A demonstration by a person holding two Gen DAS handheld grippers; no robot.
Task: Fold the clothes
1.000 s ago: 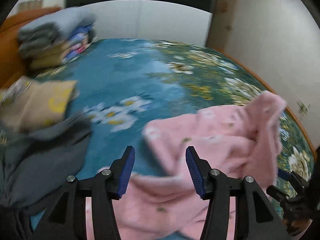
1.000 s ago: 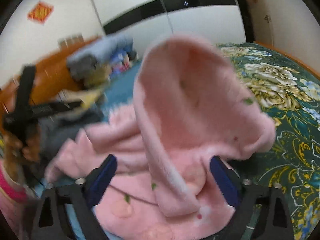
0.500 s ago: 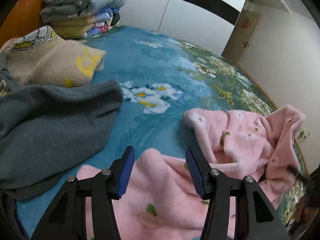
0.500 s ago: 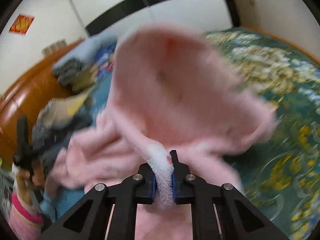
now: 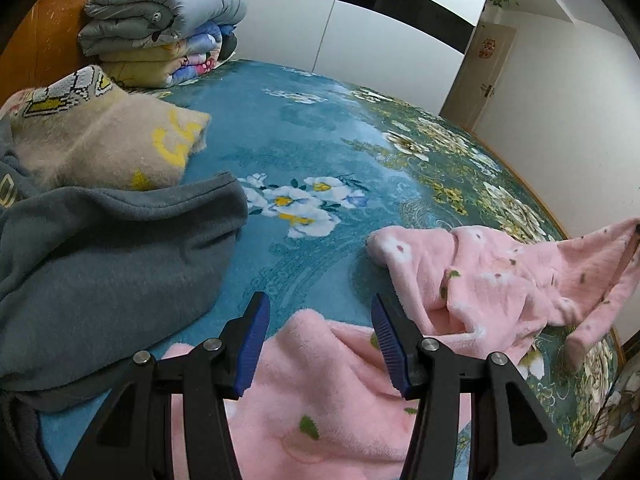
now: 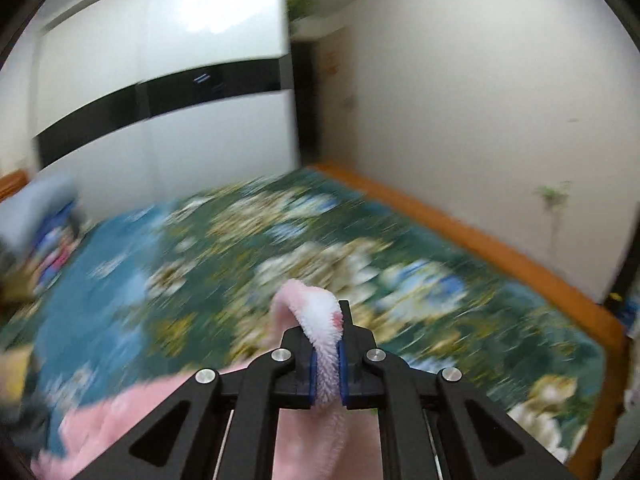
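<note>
A pink fleece garment (image 5: 472,280) with small flower prints lies crumpled on the bed's near right side. My left gripper (image 5: 318,340) is open, and a hump of the pink fleece rises between its blue pads without being pinched. In the right wrist view my right gripper (image 6: 326,364) is shut on a fuzzy pink and white edge of the pink garment (image 6: 316,320), which curls up over the fingers. More pink cloth hangs below it at the bottom left. That view is blurred by motion.
A grey fleece garment (image 5: 104,256) and a beige one with yellow print (image 5: 104,140) lie at the left. Folded quilts (image 5: 160,40) are stacked against the wooden headboard. The floral bedspread (image 5: 304,132) fills the middle. The bed's wooden edge (image 6: 480,248) runs along the right wall.
My right gripper closed on the pink edge and has swung up and to the right, pulling the cloth. The left view shifted only slightly; its gripper stays open over the fleece.
</note>
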